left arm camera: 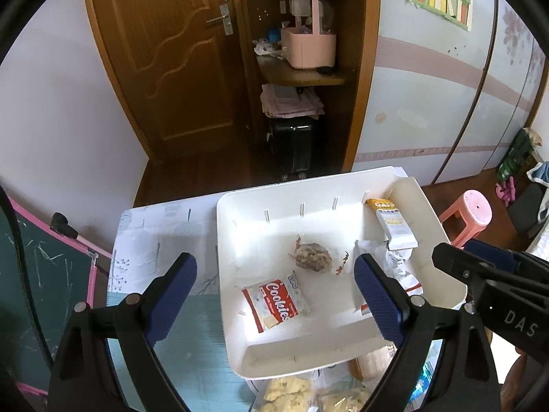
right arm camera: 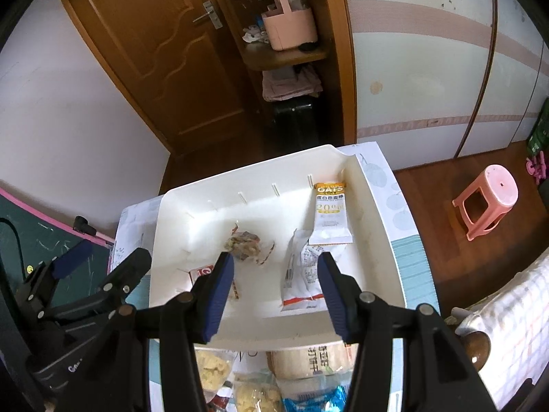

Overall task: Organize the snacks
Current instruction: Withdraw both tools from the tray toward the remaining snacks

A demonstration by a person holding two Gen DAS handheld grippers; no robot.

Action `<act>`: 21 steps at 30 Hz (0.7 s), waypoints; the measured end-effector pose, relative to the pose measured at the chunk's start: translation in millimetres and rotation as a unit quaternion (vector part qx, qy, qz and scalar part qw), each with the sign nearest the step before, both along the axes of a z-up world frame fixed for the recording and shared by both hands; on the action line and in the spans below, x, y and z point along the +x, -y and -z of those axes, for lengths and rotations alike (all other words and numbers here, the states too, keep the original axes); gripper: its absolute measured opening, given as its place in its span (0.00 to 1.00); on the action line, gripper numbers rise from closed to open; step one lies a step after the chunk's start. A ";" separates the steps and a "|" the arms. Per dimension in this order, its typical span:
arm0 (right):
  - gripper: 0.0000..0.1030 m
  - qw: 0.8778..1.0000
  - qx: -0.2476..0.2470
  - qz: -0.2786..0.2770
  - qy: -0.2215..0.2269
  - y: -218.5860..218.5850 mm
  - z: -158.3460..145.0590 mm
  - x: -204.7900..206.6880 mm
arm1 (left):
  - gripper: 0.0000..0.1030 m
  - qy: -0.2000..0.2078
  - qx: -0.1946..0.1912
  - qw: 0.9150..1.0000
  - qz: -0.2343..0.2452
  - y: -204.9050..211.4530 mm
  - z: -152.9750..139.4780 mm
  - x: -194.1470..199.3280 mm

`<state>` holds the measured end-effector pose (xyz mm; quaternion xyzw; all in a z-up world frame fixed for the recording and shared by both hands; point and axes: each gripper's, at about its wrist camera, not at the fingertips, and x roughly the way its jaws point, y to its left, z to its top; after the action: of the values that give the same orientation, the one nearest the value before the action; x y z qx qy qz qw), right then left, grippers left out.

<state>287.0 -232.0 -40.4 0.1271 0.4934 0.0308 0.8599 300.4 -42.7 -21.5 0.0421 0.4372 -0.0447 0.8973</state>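
Observation:
A white tray (left arm camera: 240,343) sits on the table; it also shows in the right wrist view (right arm camera: 171,213). In it lie a red Cookies pack (left arm camera: 274,304), a brown wrapped snack (left arm camera: 313,256), a white crinkled packet (right arm camera: 303,274) and a white-and-yellow oats bar (right arm camera: 330,216). My left gripper (left arm camera: 276,300) is open and empty above the tray's near left part. My right gripper (right arm camera: 276,290) is open and empty above the tray's near edge. More snack packs (right arm camera: 310,360) lie on the table in front of the tray.
The table (left arm camera: 154,233) has a patterned cloth. A pink stool (right arm camera: 487,199) stands on the wooden floor at right. A green chalkboard (left arm camera: 34,274) stands at left. Behind are a wooden door (left arm camera: 171,51) and a shelf with a pink basket (left arm camera: 308,44).

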 end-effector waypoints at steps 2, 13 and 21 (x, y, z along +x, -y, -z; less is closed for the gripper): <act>0.50 1.000 -0.004 -0.002 0.001 -2.1 -5.0 -6.1 | 0.90 0.003 0.000 1.000 0.000 -1.4 -5.0 -6.5; 0.50 0.999 -0.025 -0.022 0.027 -17.3 -42.4 -43.4 | 0.90 0.025 -0.001 1.000 0.002 -9.9 -37.5 -42.7; 0.50 0.997 -0.037 -0.039 0.050 -23.5 -65.3 -77.0 | 0.90 0.048 -0.003 0.999 0.015 -13.9 -61.2 -76.9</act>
<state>210.0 -208.6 24.9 0.0744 0.4551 0.0522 0.8858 223.5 -28.8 39.7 0.0474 0.3930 -0.0573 0.9165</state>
